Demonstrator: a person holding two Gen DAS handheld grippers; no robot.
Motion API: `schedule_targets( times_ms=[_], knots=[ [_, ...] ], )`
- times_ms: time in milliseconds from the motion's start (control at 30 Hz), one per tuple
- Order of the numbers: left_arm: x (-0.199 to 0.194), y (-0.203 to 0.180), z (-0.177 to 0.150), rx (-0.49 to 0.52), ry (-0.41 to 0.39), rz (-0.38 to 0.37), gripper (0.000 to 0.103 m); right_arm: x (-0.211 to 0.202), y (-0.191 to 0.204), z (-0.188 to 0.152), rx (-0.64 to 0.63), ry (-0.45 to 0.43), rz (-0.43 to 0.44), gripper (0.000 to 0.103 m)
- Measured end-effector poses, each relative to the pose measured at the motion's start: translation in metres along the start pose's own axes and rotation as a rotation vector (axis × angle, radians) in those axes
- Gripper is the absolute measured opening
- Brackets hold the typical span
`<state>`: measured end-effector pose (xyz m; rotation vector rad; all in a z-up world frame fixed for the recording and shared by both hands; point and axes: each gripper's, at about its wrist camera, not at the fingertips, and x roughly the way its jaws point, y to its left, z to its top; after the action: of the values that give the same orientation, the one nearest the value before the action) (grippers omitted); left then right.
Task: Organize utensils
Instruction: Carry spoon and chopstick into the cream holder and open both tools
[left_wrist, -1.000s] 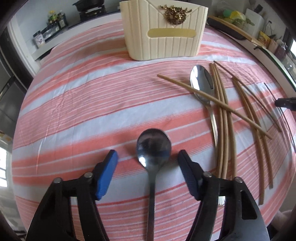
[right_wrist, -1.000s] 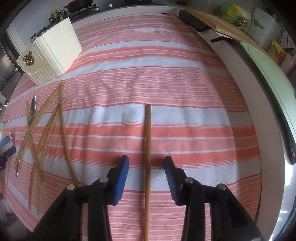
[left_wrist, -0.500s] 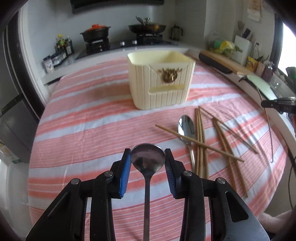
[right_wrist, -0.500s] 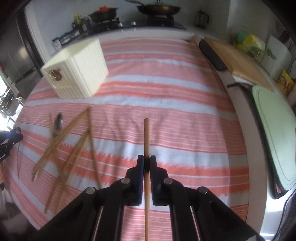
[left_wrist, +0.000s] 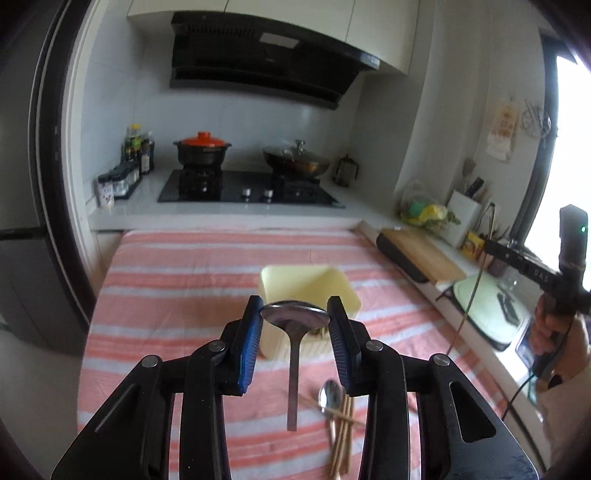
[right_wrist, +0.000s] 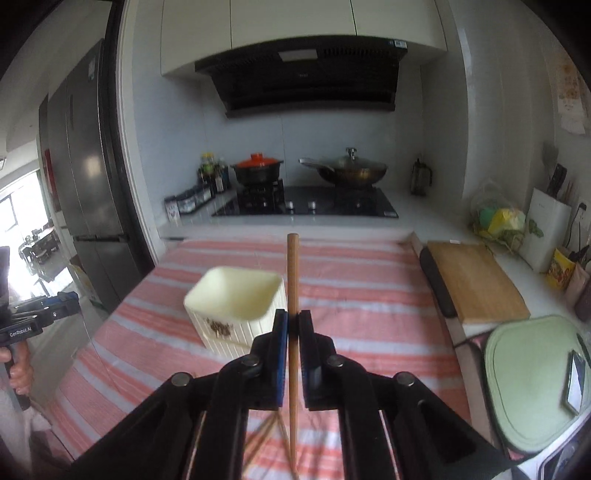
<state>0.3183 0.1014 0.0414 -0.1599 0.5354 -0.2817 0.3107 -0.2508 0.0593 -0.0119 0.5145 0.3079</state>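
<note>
Hidden: the left gripper (left_wrist: 294, 318) and its spoon (left_wrist: 293, 332) cover the front of the cream box (left_wrist: 308, 286); the chopsticks on the cloth (left_wrist: 341, 435) run out of view at the bottom.
Blurry: the box (right_wrist: 236, 301) looks soft in both views.
Left gripper: squeezed onto the spoon's bowl, handle hanging down, up in the air before the box.
Right gripper (right_wrist: 292, 325): squeezed tight on one chopstick (right_wrist: 293, 295), pointing up, just right of the box.
On the cloth: a second spoon (left_wrist: 330, 395) touching the chopsticks on the striped cloth (left_wrist: 177, 295).

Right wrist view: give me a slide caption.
Right tongs shut on a wooden chopstick, lifted beside the cream utensil holder.
</note>
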Motion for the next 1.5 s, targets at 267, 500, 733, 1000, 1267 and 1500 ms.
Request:
schedule_targets(
  times_ms=[267,500,733,1000,1267,1500],
  knots=[
    [0.060,-0.003,0.093,-0.055,-0.125,0.033,0.035,0.057,0.038,0.084,0.013,-0.226,0.146,0.006],
    [0.172,0.003,0.070,-0.083,0.062,0.063,0.035,0.175,0.058,0.061,-0.044,-0.042,0.147,0.006],
    [0.247,0.024,0.023,-0.128,0.247,0.096,0.036,0.264,0.044,0.015,0.030,0.232,0.153,0.006],
    [0.226,0.029,-0.006,-0.095,0.276,0.158,0.078,0.254,0.044,-0.006,0.013,0.238,0.098,0.045],
    [0.092,0.013,-0.077,0.051,0.255,0.148,0.098,0.132,0.033,-0.034,-0.107,0.174,0.119,0.048],
    [0.033,-0.002,-0.172,0.057,0.284,0.175,0.099,0.047,0.012,-0.113,-0.078,0.166,-0.006,0.048]
  ],
)
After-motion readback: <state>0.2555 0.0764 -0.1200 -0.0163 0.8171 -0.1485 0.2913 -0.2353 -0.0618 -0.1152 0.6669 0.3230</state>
